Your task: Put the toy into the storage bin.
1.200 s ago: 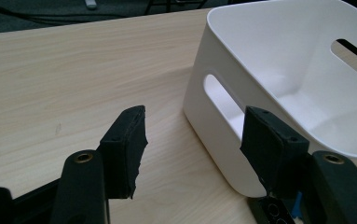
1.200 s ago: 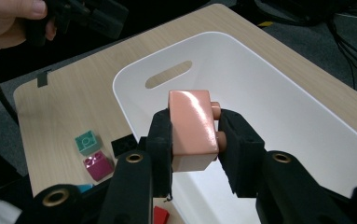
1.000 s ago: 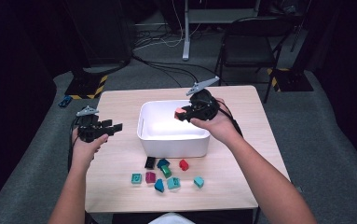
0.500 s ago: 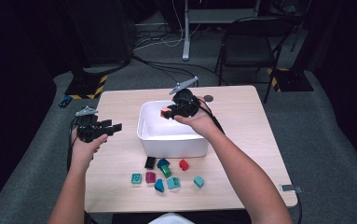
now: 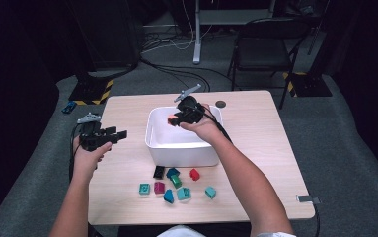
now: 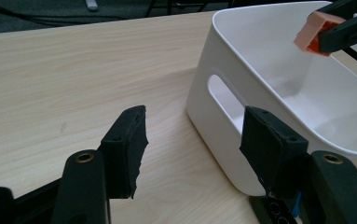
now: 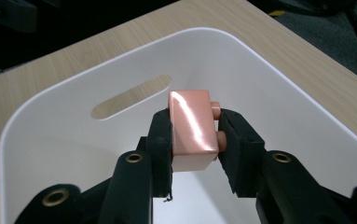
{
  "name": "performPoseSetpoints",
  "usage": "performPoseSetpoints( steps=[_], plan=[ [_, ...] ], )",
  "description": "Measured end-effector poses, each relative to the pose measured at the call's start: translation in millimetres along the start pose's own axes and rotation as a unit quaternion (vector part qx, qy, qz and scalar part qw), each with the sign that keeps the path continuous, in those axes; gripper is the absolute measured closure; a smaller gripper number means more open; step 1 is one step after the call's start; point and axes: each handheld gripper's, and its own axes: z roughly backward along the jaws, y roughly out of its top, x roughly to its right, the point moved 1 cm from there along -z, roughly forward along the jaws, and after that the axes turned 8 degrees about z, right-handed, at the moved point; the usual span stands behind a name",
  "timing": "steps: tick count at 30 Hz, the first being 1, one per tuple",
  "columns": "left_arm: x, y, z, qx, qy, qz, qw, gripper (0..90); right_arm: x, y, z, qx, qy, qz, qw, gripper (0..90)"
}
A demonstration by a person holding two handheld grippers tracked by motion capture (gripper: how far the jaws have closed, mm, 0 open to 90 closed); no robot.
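The right gripper (image 7: 195, 140) clamps an orange brick (image 7: 191, 128) and hangs over the inside of the white bin (image 5: 176, 153). At about nine o'clock from the bin, the left gripper (image 5: 113, 136) hovers, jaws apart and seemingly holding nothing.

1. The bin (image 5: 184, 148) is plain white, walls and floor alike.
2. The brick (image 7: 192, 128) above the bin is salmon orange.
3. The right gripper (image 5: 175, 118) and left gripper (image 6: 192, 144) are black, with brass-coloured rivets.
4. The table (image 5: 255, 133) under the bin is pale wood grain.
5. In front of the bin lie a black block (image 5: 159, 172), a red block (image 5: 194, 174), a green block (image 5: 176, 181), a magenta block (image 5: 159, 187) and teal blocks (image 5: 182, 193).
6. Behind the bin, the floor (image 5: 142, 74) is grey, with a yellow-and-black striped patch (image 5: 106, 85).
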Motion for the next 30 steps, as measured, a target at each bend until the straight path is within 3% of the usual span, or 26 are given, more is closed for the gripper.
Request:
performPoseSetpoints(
  steps=[10, 18, 30],
  plan=[
    [-1.1, -0.3, 1.3, 0.003, -0.002, -0.001, 1.0, 40.3, 8.6, -5.4, -20.3, -0.015, 0.007, -0.008, 0.9998, 66.1],
    [-2.6, -1.2, 1.3, 0.006, -0.001, 0.003, 1.0, 40.3, 6.2, -7.6, -33.7, -0.061, 0.014, 0.011, 0.998, 65.9],
    [-2.7, -1.1, 1.2, 0.006, 0.0, 0.002, 1.0, 40.3, 4.0, -5.5, -28.4, -0.058, 0.011, 0.009, 0.9982, 61.1]
  ],
)
